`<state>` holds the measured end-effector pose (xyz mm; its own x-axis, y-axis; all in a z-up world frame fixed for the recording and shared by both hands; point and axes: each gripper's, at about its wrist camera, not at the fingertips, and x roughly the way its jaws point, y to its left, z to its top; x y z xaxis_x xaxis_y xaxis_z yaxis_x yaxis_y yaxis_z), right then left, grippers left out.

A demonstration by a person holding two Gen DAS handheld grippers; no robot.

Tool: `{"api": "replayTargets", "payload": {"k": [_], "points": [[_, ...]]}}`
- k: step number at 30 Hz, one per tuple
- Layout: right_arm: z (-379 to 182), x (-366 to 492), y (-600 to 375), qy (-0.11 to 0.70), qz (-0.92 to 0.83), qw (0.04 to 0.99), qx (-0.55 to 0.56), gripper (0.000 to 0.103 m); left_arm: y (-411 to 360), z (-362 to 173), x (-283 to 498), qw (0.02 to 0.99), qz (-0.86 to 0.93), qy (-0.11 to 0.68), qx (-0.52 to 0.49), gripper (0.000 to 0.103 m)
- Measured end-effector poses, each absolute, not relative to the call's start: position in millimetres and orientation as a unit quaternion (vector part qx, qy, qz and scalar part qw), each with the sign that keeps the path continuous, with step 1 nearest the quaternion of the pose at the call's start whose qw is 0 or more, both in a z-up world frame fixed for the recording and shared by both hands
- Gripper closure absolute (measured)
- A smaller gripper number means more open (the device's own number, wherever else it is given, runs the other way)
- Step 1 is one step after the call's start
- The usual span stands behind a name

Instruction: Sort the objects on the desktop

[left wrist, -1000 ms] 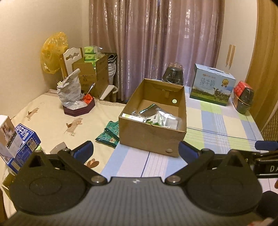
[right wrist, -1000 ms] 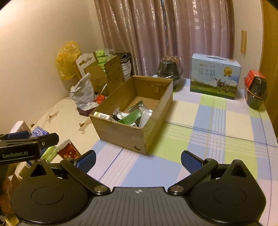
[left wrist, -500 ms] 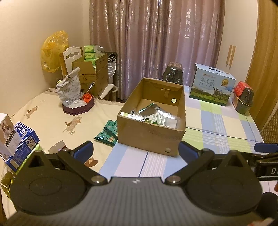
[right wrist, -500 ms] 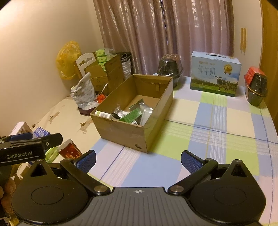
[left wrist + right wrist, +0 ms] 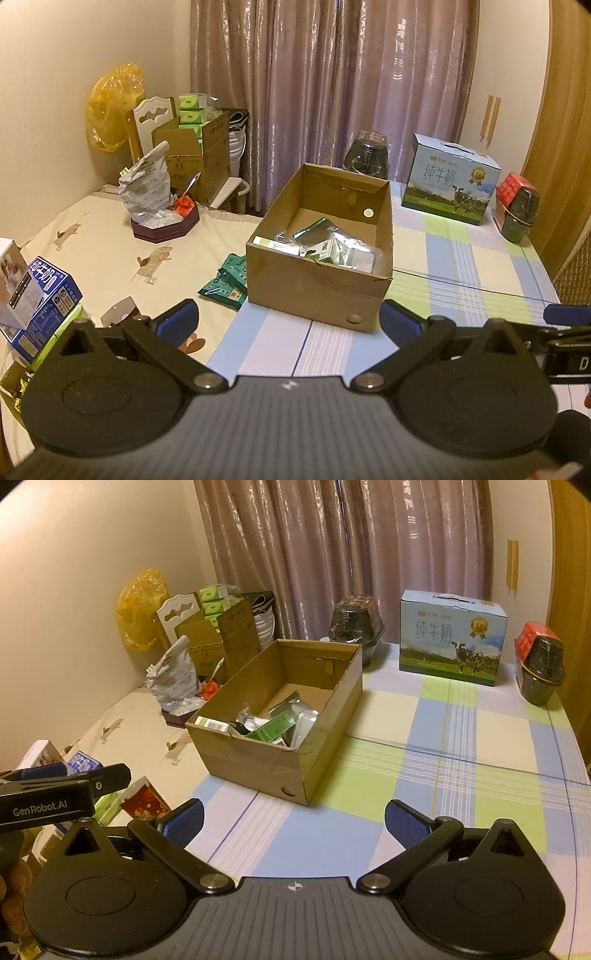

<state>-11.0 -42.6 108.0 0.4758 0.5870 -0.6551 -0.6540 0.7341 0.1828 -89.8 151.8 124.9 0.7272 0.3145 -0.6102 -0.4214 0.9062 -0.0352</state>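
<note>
From the left wrist view, my left tongs (image 5: 286, 319) hang spread wide and empty above the near edge of the desk (image 5: 458, 266) with its blue, green and cream checked cloth. The open brown cardboard box (image 5: 317, 286) sits ahead, already holding foil and green packets. The flat teal-green sachets (image 5: 226, 282) lie on the desk, touching the box's left wall. That closeness is my worry: a finger coming down beside them could catch the cardboard and shove the box, or pinch only the top sachet and let the others slide. The blue-and-white milk carton (image 5: 46, 299) at far left leans against another box near the desk edge, so a clumsy nudge could tip it off.

From the right wrist view, my right tongs (image 5: 293, 821) are likewise released, gripping nothing, over bare cloth in front of the box (image 5: 258, 762). The left tool's black body (image 5: 62, 794) juts in at the left, near the red packet (image 5: 144, 801). If both reach that side together, I judge they could collide.
</note>
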Motion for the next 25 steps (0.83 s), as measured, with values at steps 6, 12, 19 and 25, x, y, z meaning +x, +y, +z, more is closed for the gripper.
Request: {"api": "replayTargets", "payload": {"k": [6,12,19,25], "points": [[107.5,-9.6,-44.4,0.363,0.36,0.858,-0.044,0.002,152.2,123.7,-88.9,0.926,0.197,0.31,-0.086,0.001],[105.8,-7.7,-46.2,0.365,0.357,0.859,-0.042,0.002,151.4,123.9,-88.9,0.927,0.194,0.309,-0.086,0.001],[102.5,-7.6,-48.0,0.367,0.355,0.859,-0.042,0.002,152.1,121.2,-86.7,0.926,0.191,0.315,-0.087,0.001],[100.9,-7.0,-48.5,0.369,0.353,0.859,-0.04,0.002,149.4,118.3,-88.2,0.929,0.189,0.309,-0.08,0.001]]}}
